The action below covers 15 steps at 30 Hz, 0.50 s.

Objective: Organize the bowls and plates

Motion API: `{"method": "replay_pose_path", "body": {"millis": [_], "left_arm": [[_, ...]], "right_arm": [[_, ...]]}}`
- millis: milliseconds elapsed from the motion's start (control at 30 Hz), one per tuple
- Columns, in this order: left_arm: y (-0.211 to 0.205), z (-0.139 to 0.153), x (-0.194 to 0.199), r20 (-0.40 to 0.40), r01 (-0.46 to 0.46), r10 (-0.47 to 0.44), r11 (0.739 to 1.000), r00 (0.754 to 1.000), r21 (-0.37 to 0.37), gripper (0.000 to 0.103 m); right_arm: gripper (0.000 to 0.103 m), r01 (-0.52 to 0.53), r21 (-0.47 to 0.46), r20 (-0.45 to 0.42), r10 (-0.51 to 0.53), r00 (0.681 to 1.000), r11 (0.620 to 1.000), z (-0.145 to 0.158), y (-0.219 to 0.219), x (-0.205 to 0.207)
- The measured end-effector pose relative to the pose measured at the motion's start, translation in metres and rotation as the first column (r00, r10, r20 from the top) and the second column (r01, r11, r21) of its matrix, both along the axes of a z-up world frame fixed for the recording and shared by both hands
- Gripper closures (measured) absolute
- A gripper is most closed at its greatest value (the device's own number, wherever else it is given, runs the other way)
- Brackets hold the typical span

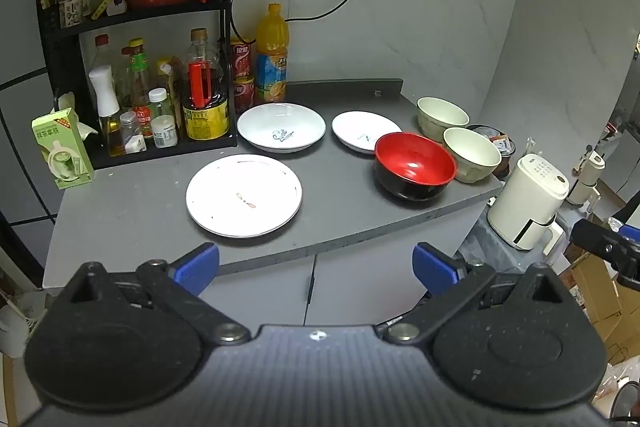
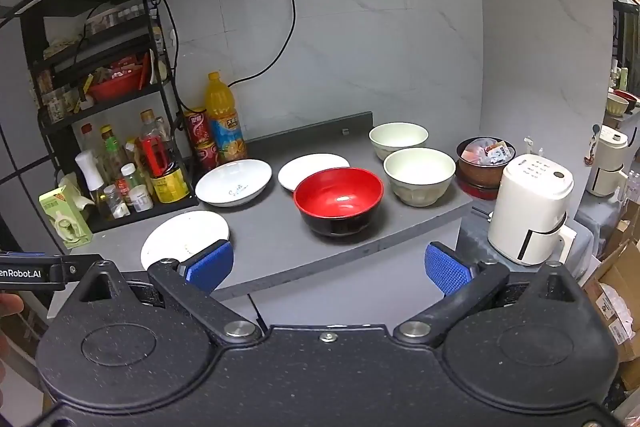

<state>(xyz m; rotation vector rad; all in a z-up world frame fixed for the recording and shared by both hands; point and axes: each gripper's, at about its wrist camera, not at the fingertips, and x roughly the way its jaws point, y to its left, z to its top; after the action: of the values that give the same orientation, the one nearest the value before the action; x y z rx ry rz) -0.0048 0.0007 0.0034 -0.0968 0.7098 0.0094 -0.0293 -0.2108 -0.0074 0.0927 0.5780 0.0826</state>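
On the grey counter [image 1: 140, 211] lie a flat white plate [image 1: 244, 195] near the front, a deeper white plate [image 1: 281, 127] behind it and a smaller white plate [image 1: 364, 131] to its right. A red-and-black bowl [image 1: 415, 166] and two cream bowls [image 1: 442, 115] [image 1: 472, 155] stand at the right. My left gripper [image 1: 316, 269] hovers open before the counter's front edge, nothing between its blue pads. My right gripper [image 2: 328, 267] is open too, short of the red-and-black bowl [image 2: 338, 199]; the flat plate [image 2: 184, 237] lies by its left pad, the cream bowls [image 2: 419, 175] [image 2: 398, 139] beyond.
A black rack [image 1: 132, 75] of sauce bottles fills the counter's left back, with a juice bottle [image 1: 272, 55], red cans and a green carton [image 1: 64, 149] nearby. A brown bowl of packets [image 2: 486, 159] sits at the right end. A cream appliance [image 2: 534, 209] stands lower, right of the counter.
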Motion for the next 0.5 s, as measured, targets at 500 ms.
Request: {"method": "replay_pose_path", "body": {"millis": [500], "left_arm": [[-0.0006,-0.0014,0.0068,-0.003,0.001,-0.001,1.0,1.0,0.001,0.001]], "right_arm": [[0.0,0.0,-0.008,-0.005,0.0,1.0,1.0,0.0003,0.0016,0.0042]]}}
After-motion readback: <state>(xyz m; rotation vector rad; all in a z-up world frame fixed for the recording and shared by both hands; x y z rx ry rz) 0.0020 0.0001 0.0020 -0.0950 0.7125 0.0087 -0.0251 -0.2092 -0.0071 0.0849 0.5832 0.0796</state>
